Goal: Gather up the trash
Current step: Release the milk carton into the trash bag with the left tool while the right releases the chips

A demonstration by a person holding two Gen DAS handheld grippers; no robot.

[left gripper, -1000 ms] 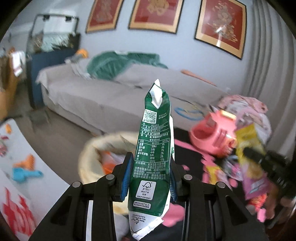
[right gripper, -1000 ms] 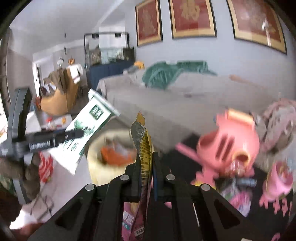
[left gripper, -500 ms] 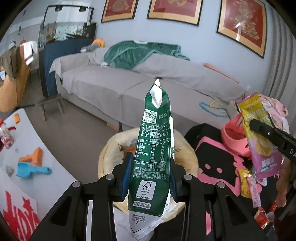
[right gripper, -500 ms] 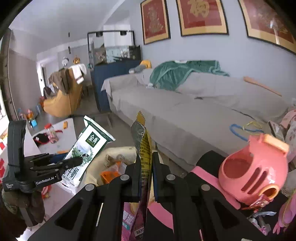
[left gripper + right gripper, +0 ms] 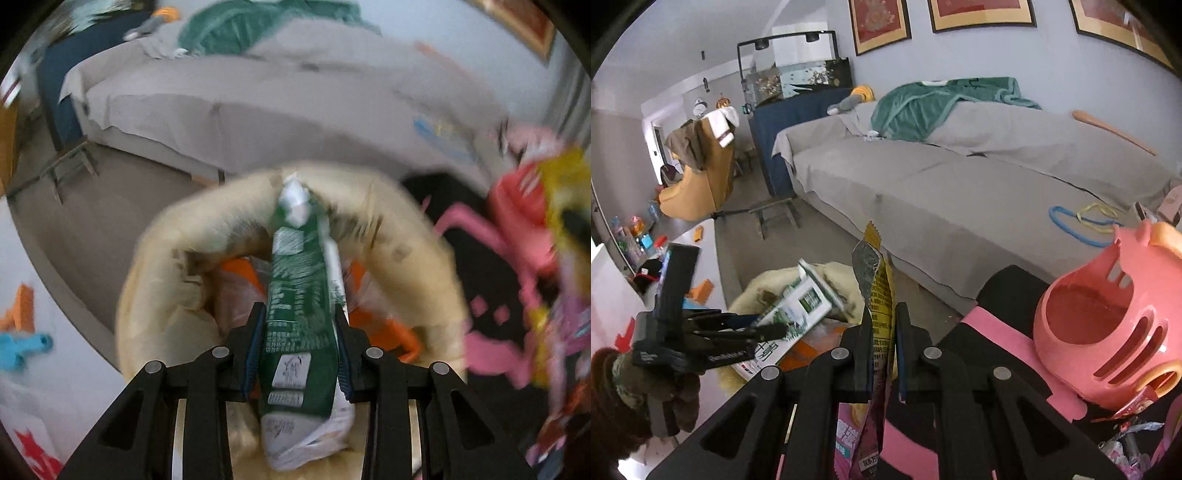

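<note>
**Left wrist view: carton over the bin, wrapper waiting**

Left wrist view, though blurred, shows the left tool (image 5: 300, 350) clamped on a flattened green-and-white paper milk carton (image 5: 301, 321), its blue pads pressing both sides. The carton hangs directly above the round cream-coloured soft fabric bin (image 5: 166, 295), whose mouth already holds orange and clear plastic scraps. In the right wrist view the same carton (image 5: 798, 314) sits over the bin (image 5: 753, 288), at the bin's near side.

The right tool (image 5: 882, 354) is pinched nearly together on a crinkled yellow-and-silver foil snack wrapper (image 5: 875, 280), held upright to the right of the bin and not yet over it.

By my reading the task is partway through: some rubbish lies inside the bin, two pieces are in hand, and neither is released. More remains to the right of the bin, where loose pink and coloured wrappers (image 5: 1134, 439) lie on the black-and-pink mat (image 5: 993, 321) near a pink plastic pig-shaped basket (image 5: 1108, 317). Whether that basket counts as trash I cannot tell.
</note>
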